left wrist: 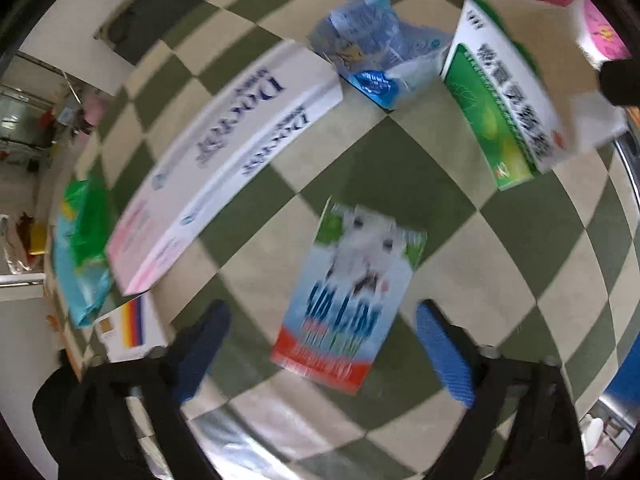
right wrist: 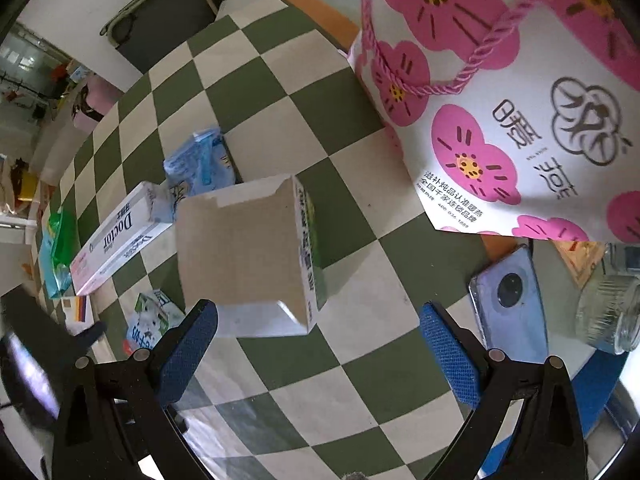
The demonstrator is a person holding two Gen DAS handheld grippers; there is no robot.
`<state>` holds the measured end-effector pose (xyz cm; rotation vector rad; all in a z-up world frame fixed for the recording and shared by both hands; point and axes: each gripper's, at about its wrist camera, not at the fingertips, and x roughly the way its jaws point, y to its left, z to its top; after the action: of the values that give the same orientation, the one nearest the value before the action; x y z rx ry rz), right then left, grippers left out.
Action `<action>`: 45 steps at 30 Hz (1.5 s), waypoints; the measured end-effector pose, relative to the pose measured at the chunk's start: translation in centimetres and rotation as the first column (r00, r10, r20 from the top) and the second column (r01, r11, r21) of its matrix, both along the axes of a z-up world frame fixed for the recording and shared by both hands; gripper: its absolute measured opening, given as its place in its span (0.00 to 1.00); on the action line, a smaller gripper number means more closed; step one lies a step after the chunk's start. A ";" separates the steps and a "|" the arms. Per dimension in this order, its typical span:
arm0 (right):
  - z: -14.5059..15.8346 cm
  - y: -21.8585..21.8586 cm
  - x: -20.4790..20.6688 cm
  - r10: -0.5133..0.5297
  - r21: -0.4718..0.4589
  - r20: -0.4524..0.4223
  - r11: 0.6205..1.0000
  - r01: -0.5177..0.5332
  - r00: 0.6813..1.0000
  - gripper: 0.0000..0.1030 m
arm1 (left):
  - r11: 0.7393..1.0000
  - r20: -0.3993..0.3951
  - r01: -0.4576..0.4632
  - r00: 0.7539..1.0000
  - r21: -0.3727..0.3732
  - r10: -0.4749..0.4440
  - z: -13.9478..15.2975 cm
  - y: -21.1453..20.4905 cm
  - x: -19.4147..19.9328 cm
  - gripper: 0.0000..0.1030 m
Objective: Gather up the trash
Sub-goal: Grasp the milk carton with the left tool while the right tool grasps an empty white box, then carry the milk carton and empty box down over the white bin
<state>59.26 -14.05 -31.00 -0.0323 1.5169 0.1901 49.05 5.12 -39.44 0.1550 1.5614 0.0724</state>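
Trash covers the green-and-cream chequered counter [left wrist: 400,152]: a flattened milk carton printed with a white cow [left wrist: 348,292], a long white toothpaste box with blue lettering [left wrist: 224,160], a crumpled blue-and-white carton [left wrist: 372,56] and an open green-and-white cardboard box [left wrist: 508,112]. Your left gripper [left wrist: 324,344] hangs over the cow carton with its blue-padded jaws spread wide and empty, one on either side of the carton's near end. Your right gripper [right wrist: 318,344] is equally wide and empty, just short of the open cardboard box [right wrist: 248,256], whose plain brown inner face is turned towards you. Beyond it stands a white paper gift bag with pink flowers and a twisted pink cord handle [right wrist: 500,100], the likely place for the rubbish. For the flat carton, come down low and close on one edge, since it offers little height to pinch. For the open box, close on a single wall rather than across its hollow body. Keep clear of the blue-grey smartphone [right wrist: 512,296] and clear glass jar [right wrist: 608,312] on your right.
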 end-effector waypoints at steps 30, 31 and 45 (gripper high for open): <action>-3.0 9.0 -1.3 0.215 -0.057 0.033 0.975 -0.213 0.976 0.72 | 0.707 0.160 -0.701 0.690 -0.098 0.706 5.7 8.9 -13.2 0.49; -2.4 9.1 -2.1 0.226 -0.048 0.043 0.973 -0.224 0.973 0.72 | 0.705 0.172 -0.702 0.686 -0.104 0.708 6.4 8.3 -14.0 0.49; 8.0 6.2 -17.1 0.292 0.090 0.184 0.946 -0.312 0.938 0.71 | 0.721 0.343 -0.668 0.643 -0.186 0.684 14.8 7.9 -24.5 0.49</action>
<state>42.12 -7.85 -23.03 -0.1844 1.3228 0.5126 24.60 13.05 -24.66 -0.4779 1.1359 0.6339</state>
